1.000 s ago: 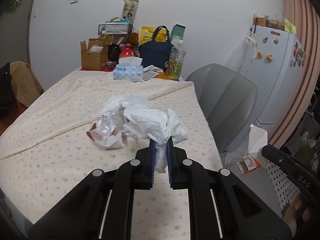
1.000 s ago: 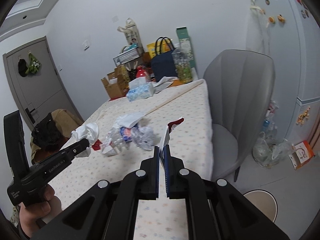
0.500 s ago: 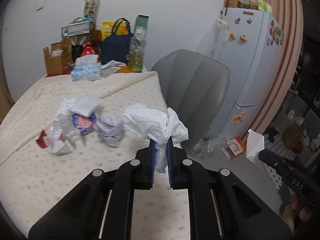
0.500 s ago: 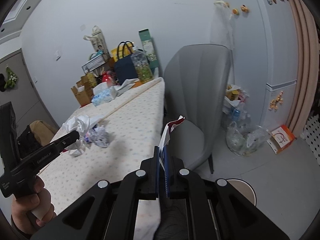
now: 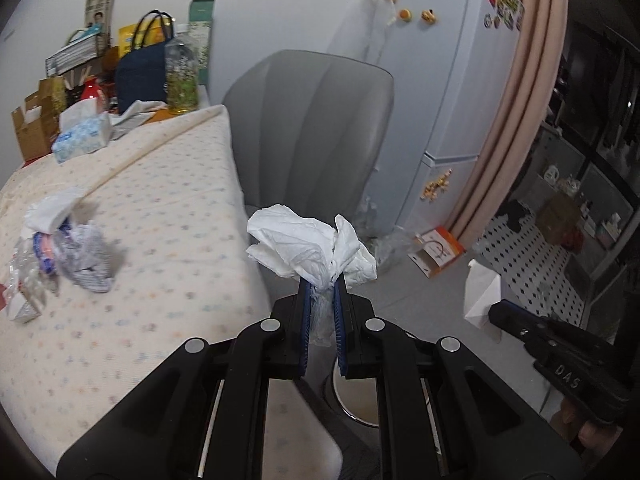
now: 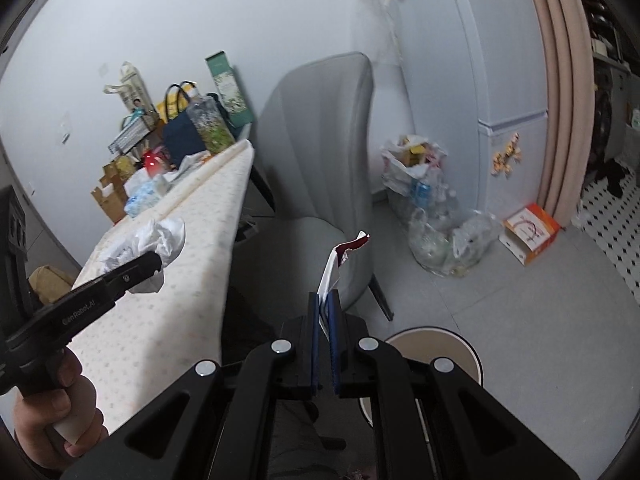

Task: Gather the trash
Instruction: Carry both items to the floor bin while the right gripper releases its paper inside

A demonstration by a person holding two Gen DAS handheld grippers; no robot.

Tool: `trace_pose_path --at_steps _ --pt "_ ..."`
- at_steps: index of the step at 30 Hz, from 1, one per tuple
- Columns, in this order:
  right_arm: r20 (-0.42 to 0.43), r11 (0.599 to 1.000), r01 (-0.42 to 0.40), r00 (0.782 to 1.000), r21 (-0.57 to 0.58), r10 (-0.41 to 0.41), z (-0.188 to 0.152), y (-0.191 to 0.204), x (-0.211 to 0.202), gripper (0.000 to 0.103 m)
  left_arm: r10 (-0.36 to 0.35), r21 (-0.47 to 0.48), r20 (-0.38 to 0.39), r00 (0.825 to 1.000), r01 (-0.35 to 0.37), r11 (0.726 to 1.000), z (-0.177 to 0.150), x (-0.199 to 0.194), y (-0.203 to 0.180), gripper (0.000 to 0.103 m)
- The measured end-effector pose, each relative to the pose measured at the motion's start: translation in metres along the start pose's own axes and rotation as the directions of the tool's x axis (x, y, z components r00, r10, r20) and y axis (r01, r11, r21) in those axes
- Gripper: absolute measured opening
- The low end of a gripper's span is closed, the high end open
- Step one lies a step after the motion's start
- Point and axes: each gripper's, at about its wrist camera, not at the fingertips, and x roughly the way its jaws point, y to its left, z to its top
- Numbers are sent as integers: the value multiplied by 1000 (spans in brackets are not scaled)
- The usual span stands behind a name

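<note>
Now, left hand-held gripper: pinching a crumpled white tissue, held off the counter edge.
Right hand-held gripper: clamped on a flat red-and-white wrapper, above the floor.
Round bin: on the floor beneath both.
Remaining trash: on the counter.

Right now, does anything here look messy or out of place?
Yes. Crumpled wrappers and tissue lie heaped on the tablecloth. On the floor, an orange box lies tipped beside bags of bottles.

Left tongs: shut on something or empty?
Shut on the crumpled white tissue: the left tongs pinch its lower end between blue pads, and the wad bulges above the tips.
</note>
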Motion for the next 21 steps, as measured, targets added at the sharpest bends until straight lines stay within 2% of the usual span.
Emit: trace_pose_path --at_steps 5,8,9,10,11,14,15,17,18,19,21 --pt "-48 998 35 998 44 -33 -8 -28 35 6 -13 24 -50 999 14 1000 -3 26 -18 11" --pt "-106 992 62 993 109 -50 -16 -49 58 13 -18 35 -79 997 21 999 -5 36 -22 11" --pt "-105 989 56 994 137 -42 -18 -56 59 37 -20 40 -88 996 24 999 -4 40 -24 11" --pt "-91 986 61 995 154 -48 -20 -60 56 66 -24 46 -96 995 28 999 -5 44 -27 11" --pt "-68 983 81 995 162 -71 -21 -64 51 71 -26 51 -103 994 32 998 -6 47 -29 11" --pt "-69 980 96 994 172 -85 -20 -70 45 71 -43 65 -133 990 52 997 -9 59 -40 11" --pt "-58 973 130 991 191 -121 -20 -76 37 70 -50 68 -142 989 60 996 -10 63 -43 11" --pt "-42 954 219 976 205 -215 -18 -84 24 77 -65 81 -162 985 79 994 -12 72 -54 11" --pt "-33 948 238 971 211 -236 -18 -88 19 85 -72 86 -171 983 88 992 -13 75 -59 11" --pt "-16 942 251 967 221 -254 -18 -92 11 88 -82 91 -181 980 99 991 -14 78 -63 11" --pt "4 936 261 963 236 -270 -17 -98 -2 89 -107 102 -210 972 131 986 -17 87 -75 11"
